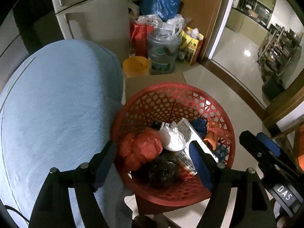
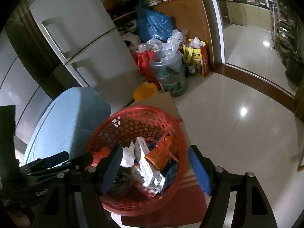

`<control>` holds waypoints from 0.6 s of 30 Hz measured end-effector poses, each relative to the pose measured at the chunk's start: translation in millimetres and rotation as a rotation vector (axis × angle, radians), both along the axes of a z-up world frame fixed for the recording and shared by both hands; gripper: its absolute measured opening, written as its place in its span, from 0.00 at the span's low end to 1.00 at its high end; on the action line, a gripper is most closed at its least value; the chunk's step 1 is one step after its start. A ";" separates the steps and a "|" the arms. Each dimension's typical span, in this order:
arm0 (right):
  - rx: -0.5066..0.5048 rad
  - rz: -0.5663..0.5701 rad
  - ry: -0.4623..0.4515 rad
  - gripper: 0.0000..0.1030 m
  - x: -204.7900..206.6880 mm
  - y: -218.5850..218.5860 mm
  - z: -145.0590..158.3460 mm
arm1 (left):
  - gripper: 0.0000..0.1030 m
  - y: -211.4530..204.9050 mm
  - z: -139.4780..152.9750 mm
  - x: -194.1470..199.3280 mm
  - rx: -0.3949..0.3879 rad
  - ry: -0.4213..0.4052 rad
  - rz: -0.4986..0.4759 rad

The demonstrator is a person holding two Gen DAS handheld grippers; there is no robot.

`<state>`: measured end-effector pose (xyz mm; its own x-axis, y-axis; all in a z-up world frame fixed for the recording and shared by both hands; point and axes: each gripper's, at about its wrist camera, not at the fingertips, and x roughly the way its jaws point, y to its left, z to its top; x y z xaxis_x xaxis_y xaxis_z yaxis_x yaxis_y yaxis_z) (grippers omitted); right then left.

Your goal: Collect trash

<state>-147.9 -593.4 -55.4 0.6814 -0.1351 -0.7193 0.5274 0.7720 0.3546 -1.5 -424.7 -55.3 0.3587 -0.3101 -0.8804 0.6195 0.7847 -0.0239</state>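
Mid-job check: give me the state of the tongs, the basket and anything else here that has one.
left tongs: open, empty, above the basket
right tongs: open, empty, above the basket
red basket: upright, partly filled with trash
white carton: lying tilted in the basket
red bag: crumpled, in the basket
fridge: both doors closed
water jug: upright, stuffed with plastic bags

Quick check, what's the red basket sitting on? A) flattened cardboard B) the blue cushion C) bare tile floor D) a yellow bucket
A: the red basket rests on a flattened cardboard sheet that extends behind and under it; the blue cushion is beside it and the yellow bucket stands apart behind.
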 end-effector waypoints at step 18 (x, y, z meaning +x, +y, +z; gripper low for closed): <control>-0.160 0.083 0.044 0.79 -15.9 94.7 6.9 | 0.77 110.0 53.8 -46.7 -0.097 -0.170 0.112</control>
